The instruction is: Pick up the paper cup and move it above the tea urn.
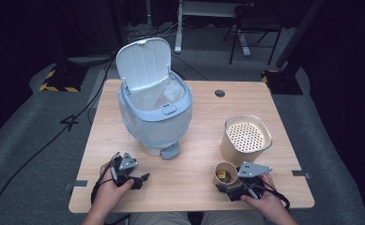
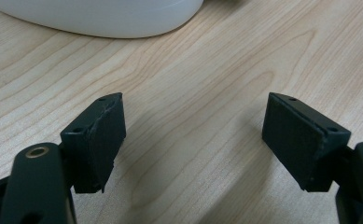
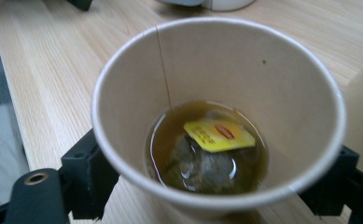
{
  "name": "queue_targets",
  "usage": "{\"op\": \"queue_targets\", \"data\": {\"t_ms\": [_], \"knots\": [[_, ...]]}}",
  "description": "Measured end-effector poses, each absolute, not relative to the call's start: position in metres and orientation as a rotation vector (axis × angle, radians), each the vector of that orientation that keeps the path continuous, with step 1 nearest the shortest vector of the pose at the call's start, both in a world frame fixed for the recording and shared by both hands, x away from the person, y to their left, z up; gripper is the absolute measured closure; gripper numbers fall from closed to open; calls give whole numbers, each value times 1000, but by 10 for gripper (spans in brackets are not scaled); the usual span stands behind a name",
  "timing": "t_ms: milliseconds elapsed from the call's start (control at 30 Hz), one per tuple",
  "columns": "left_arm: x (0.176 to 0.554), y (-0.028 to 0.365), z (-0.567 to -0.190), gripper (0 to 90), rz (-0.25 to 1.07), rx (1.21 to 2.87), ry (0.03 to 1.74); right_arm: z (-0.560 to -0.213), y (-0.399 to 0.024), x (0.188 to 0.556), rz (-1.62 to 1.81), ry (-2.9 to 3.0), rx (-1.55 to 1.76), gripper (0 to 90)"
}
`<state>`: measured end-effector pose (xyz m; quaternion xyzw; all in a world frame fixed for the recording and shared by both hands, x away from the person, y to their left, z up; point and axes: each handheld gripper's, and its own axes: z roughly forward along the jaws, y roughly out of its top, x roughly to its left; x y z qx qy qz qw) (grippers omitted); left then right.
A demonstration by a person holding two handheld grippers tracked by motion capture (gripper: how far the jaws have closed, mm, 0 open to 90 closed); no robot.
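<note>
Right hand-held gripper (image 3: 216, 186) grasping our paper cup (image 3: 216, 112).
We could squeeze it and slop tea over the desk (image 1: 194, 173).

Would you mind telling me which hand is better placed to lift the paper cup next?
The right. Its tool already has the cup between its jaws, one on each side, at the table's front edge. The left tool stands open over bare wood, well away from the cup.
</note>
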<state>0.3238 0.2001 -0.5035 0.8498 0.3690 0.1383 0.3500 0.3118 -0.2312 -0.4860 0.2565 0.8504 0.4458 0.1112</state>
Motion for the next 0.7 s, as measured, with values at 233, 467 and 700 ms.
{"op": "queue_targets", "data": {"t_ms": [233,467,700], "knots": [[324,200,-504,222,358,2201,955,-491,-231,313,1378,2444,790,265],[324,200,-504,222,358,2201,955,-489,-231,314,1388,2463,765,286],[324,200,-504,222,358,2201,956,-477,-232,310,1419,2469,723,290]]}}
